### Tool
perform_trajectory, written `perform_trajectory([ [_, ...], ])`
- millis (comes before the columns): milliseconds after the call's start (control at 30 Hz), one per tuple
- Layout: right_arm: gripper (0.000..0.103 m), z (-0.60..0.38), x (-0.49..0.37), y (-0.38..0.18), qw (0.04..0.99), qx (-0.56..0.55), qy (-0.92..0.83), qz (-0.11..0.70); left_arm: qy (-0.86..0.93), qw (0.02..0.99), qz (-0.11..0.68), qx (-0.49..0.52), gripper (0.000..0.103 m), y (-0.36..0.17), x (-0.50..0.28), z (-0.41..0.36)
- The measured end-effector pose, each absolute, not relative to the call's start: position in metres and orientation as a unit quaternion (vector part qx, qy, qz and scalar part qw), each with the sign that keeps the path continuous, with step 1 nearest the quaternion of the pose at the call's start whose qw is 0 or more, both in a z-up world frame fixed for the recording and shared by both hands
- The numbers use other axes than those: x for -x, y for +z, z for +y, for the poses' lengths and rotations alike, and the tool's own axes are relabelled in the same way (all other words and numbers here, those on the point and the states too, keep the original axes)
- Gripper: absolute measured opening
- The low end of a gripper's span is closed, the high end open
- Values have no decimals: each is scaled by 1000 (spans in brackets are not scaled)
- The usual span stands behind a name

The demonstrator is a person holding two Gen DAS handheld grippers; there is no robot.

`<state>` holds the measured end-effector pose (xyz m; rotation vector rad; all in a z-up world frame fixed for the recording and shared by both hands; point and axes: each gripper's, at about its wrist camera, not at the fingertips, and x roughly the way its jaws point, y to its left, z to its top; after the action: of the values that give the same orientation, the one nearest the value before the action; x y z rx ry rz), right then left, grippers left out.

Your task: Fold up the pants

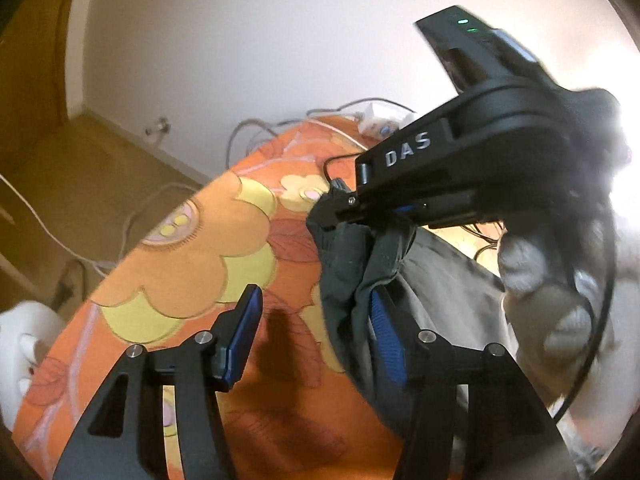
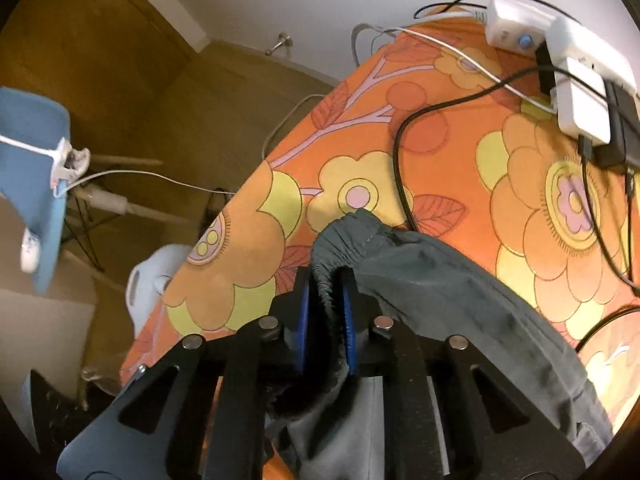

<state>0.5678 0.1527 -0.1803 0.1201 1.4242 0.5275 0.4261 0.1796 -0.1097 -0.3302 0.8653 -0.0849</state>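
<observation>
Pants (image 2: 440, 280) lie bunched near the table's (image 2: 460, 160) left edge, unfolded: my right gripper (image 2: 326, 308) pinches the waistband, my left gripper (image 1: 316, 320) stands open, folding hardly begun.

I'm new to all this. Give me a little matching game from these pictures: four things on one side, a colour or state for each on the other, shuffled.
Things:
1. left tongs
2. right tongs
3. tablecloth
4. power strip

States:
A. white, at the table's far edge
B. orange with flowers
C. open, holding nothing
D. shut on the grey pants' waistband

Pairs: 1-C, 2-D, 3-B, 4-A
</observation>
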Motion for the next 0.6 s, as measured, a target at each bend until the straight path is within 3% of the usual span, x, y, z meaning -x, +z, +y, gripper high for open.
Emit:
perform_trajectory([
  [267,13,130,-562,-172,723,-100,253,634,-78,900,404,147,52,-107,-432,152],
  [367,13,120,-561,-169,723,-115,251,633,-79,905,395,138,37,-103,-435,147],
  [433,12,116,-560,-167,724,-117,254,631,-83,908,387,134,19,-101,-437,145],
  [567,14,110,-560,-161,726,-103,258,629,-92,915,376,115,13,-95,-432,138],
  [600,18,108,-561,-160,724,-106,256,631,-93,918,370,108,12,-94,-430,136],
])
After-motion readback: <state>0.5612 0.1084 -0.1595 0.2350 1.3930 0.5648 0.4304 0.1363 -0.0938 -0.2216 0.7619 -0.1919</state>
